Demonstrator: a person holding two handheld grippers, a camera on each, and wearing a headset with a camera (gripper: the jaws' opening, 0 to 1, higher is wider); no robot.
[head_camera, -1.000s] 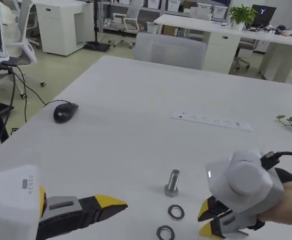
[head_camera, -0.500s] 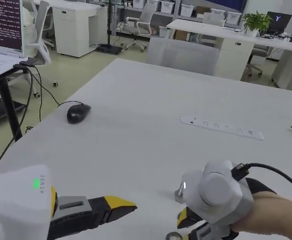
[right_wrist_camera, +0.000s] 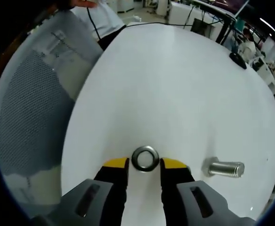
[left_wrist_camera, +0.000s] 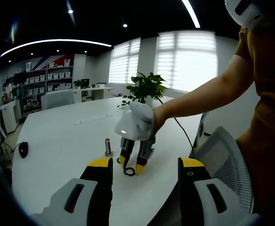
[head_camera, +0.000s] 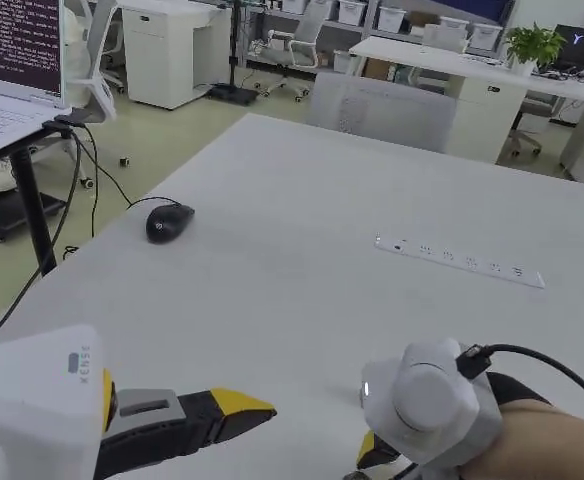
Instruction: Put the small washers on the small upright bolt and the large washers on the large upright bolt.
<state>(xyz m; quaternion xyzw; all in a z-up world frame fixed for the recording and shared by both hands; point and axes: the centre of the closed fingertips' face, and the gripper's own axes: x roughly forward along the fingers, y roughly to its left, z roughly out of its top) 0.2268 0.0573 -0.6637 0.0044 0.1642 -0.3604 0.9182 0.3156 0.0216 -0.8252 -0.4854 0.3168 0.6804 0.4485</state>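
Observation:
In the right gripper view a steel washer (right_wrist_camera: 145,158) lies flat on the white table (right_wrist_camera: 175,84), between the yellow tips of my right gripper (right_wrist_camera: 145,165). The jaws stand open on either side of it. An upright bolt (right_wrist_camera: 224,168) stands just beside them. The left gripper view has the right gripper (left_wrist_camera: 135,168) pointing down at that washer (left_wrist_camera: 129,172), with the bolt (left_wrist_camera: 108,147) a little beyond. My left gripper (left_wrist_camera: 146,164) is open and holds nothing. In the head view the left gripper (head_camera: 252,412) is low on the left, and the right gripper (head_camera: 377,455) hides the bolt.
A black mouse (head_camera: 169,222) and a white power strip (head_camera: 459,262) lie farther out on the table. A grey mesh chair (right_wrist_camera: 34,117) stands at the table's near edge. A potted plant (left_wrist_camera: 144,89) stands behind the right gripper.
The right gripper has come down and leftward over the washers, and in the head view it now covers them and the bolt. The head camera has tilted up. The left gripper has stayed put.

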